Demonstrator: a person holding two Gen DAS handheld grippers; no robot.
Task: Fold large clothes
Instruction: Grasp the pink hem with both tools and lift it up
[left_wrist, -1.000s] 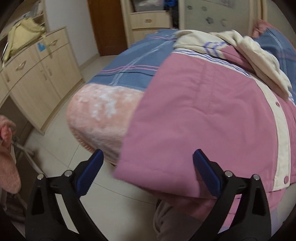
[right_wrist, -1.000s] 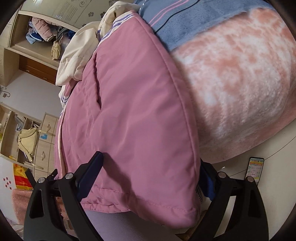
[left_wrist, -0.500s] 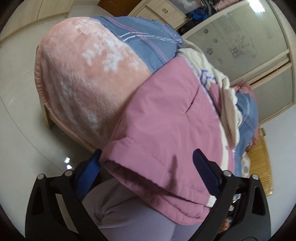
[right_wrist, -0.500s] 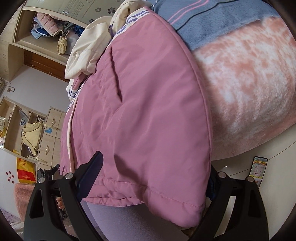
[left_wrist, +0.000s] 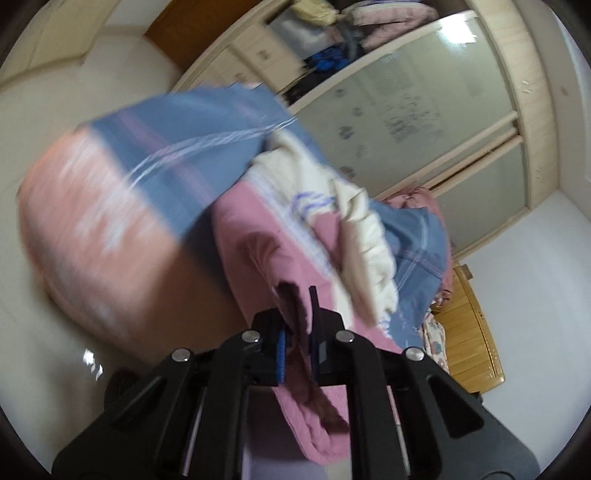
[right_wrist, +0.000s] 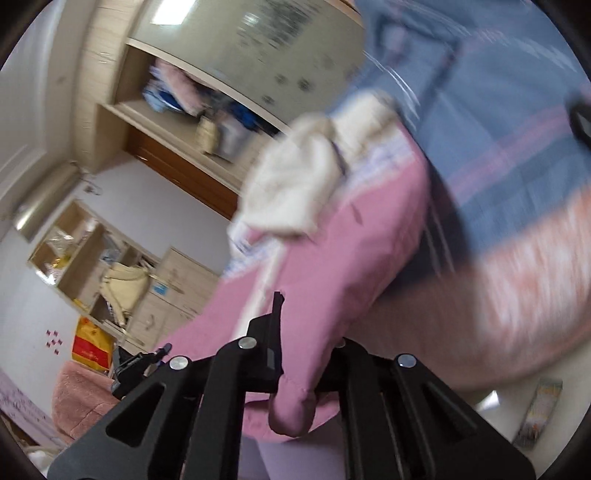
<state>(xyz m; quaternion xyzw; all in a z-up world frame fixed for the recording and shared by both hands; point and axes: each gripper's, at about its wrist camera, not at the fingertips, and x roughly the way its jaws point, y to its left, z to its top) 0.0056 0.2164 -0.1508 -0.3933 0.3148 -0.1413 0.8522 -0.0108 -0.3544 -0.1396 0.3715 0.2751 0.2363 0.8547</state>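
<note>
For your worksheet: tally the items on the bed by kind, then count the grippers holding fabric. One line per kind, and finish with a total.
Pink jacket: 1
Blue plaid sheet: 1
Peach blanket: 1
Grippers shut on the jacket: 2, left gripper and right gripper
Total: 5

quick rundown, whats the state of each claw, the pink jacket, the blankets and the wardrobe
left claw: shut on the pink jacket's hem
right claw: shut on the pink jacket's hem
pink jacket: unfolded, bottom edge pinched by both claws, cream hood end lying on the bed
blue plaid blanket: spread over the bed, under the jacket
peach fleece blanket: draped over the bed edge
wardrobe sliding doors: partly open, clothes showing on the shelves
</note>
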